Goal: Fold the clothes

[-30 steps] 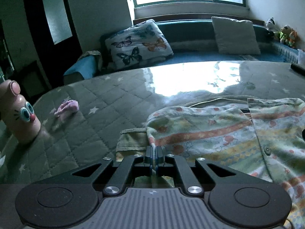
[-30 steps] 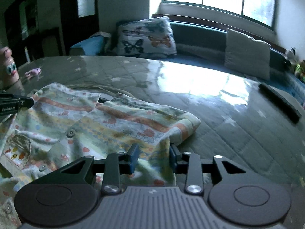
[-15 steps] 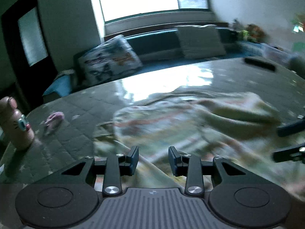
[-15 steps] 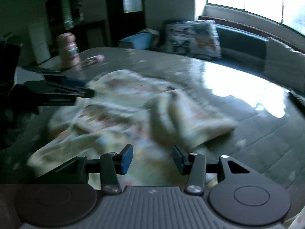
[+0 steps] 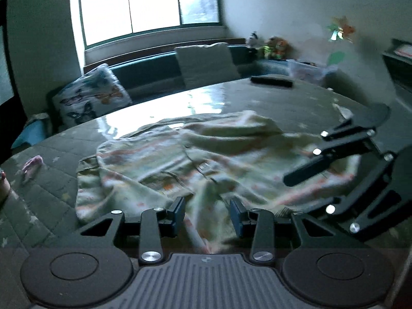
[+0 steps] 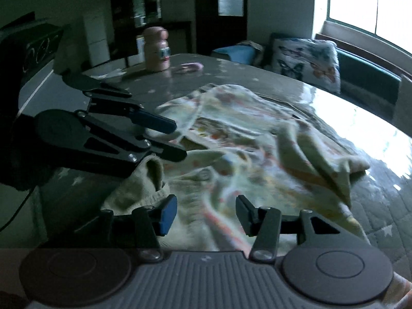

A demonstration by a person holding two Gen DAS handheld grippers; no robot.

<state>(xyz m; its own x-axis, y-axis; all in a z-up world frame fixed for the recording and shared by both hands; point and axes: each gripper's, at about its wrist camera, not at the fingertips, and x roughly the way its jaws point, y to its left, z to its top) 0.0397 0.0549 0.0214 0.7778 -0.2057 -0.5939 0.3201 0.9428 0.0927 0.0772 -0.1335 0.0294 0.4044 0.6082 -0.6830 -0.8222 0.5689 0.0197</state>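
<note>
A pale shirt [image 5: 185,152] printed with orange and yellow bands lies rumpled on the quilted grey table cover [image 5: 283,103]; motion blurs it. My left gripper [image 5: 207,215] is open above the shirt's near edge, holding nothing. In the right wrist view the shirt [image 6: 244,139] spreads across the middle, a folded flap raised at its right. My right gripper [image 6: 206,215] is also open over the near hem, and nothing sits between its fingers. Each gripper shows in the other's view: the right gripper [image 5: 309,157] over the shirt's right side, the left gripper [image 6: 170,140] at its left edge.
A pink toy bottle [image 6: 155,49] and a small pink cloth [image 6: 186,67] sit at the table's far left. A dark bar [image 5: 271,81] lies at the far right edge. Behind the table runs a sofa with a butterfly pillow [image 5: 92,97] and a white cushion [image 5: 206,64].
My left gripper, shut on the shirt's edge a second ago, has opened and let go. Both grippers have swung toward each other over the shirt, which now lies more rumpled.
</note>
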